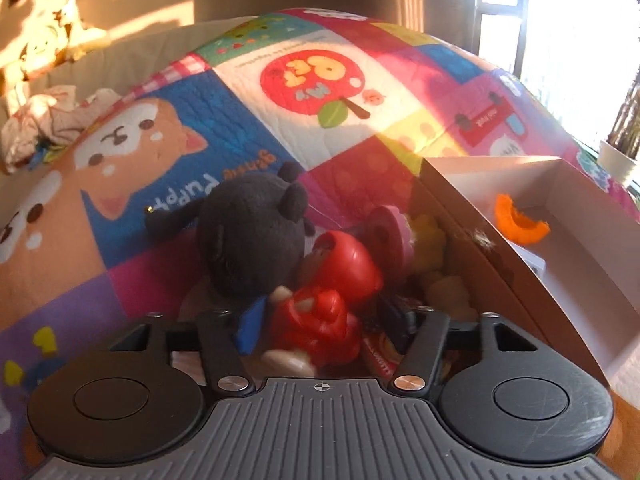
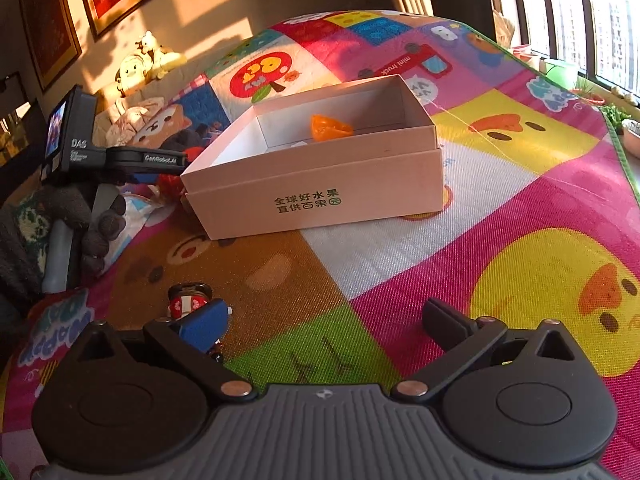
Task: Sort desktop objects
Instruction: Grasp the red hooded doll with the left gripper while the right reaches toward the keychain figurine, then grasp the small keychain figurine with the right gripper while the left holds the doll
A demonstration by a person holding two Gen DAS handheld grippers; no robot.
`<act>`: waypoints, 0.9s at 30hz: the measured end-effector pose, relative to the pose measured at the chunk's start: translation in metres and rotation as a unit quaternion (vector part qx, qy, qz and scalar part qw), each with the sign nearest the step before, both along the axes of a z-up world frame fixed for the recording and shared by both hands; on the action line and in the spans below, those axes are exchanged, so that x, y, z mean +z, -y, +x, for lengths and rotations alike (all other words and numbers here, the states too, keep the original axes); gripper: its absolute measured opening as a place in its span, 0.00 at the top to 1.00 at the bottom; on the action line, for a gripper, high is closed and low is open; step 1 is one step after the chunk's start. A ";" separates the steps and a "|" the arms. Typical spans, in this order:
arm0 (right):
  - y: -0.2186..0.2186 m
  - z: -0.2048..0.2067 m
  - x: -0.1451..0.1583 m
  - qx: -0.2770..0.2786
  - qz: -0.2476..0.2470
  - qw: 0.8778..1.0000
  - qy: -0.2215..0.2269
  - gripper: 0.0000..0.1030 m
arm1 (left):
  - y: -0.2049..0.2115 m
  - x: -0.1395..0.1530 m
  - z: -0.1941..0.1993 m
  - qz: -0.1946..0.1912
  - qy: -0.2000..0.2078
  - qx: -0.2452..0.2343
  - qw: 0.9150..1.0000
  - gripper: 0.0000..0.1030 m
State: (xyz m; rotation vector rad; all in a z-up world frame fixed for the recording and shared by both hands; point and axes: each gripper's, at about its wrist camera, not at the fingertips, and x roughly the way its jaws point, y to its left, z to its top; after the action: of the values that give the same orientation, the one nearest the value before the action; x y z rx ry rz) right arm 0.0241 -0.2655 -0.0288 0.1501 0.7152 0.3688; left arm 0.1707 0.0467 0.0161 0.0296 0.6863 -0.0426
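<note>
A pile of toys lies on the colourful play mat beside a pale cardboard box (image 1: 576,264). In the left wrist view my left gripper (image 1: 324,320) stands around a red figurine (image 1: 328,300), jaws partly open, blue pad left of it. A black plush (image 1: 248,232), a pink disc (image 1: 388,236) and yellow toys (image 1: 430,248) crowd around it. An orange piece (image 1: 518,220) lies inside the box; it also shows in the right wrist view (image 2: 331,128). My right gripper (image 2: 324,324) is open and empty above the mat, a small red-and-white toy (image 2: 187,302) by its left finger.
The box (image 2: 320,196) stands mid-mat with green printed characters on its front wall. The left gripper (image 2: 120,160) and the gloved hand holding it show at the box's left end. Plush toys and crumpled cloth lie at the mat's far left edge. Plant pots line the window sill at right.
</note>
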 end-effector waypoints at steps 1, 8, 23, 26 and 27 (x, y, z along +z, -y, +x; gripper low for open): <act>0.001 0.000 0.000 0.000 0.003 1.000 0.001 0.00 | 0.001 0.001 -0.004 0.009 0.002 -0.001 1.000 0.41; -0.004 -0.001 0.001 0.007 -0.016 1.000 0.001 0.00 | 0.016 0.014 -0.073 0.050 0.027 -0.021 0.998 0.56; -0.028 -0.015 0.022 0.099 -0.037 0.994 0.029 0.00 | 0.051 0.012 -0.179 -0.013 0.010 -0.087 0.996 0.12; -0.049 -0.022 0.023 0.144 -0.081 0.985 0.040 0.00 | 0.050 0.009 -0.176 -0.008 0.005 -0.071 0.997 0.06; -0.056 -0.023 0.020 0.146 -0.114 0.982 0.047 0.00 | 0.050 0.008 -0.175 -0.009 0.000 -0.066 0.998 0.04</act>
State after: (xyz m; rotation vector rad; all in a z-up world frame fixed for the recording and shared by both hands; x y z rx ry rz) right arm 0.0011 -0.2100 -0.0089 -0.1913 0.6807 0.5665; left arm -0.0040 -0.0030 0.0240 0.0579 0.6835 -0.1756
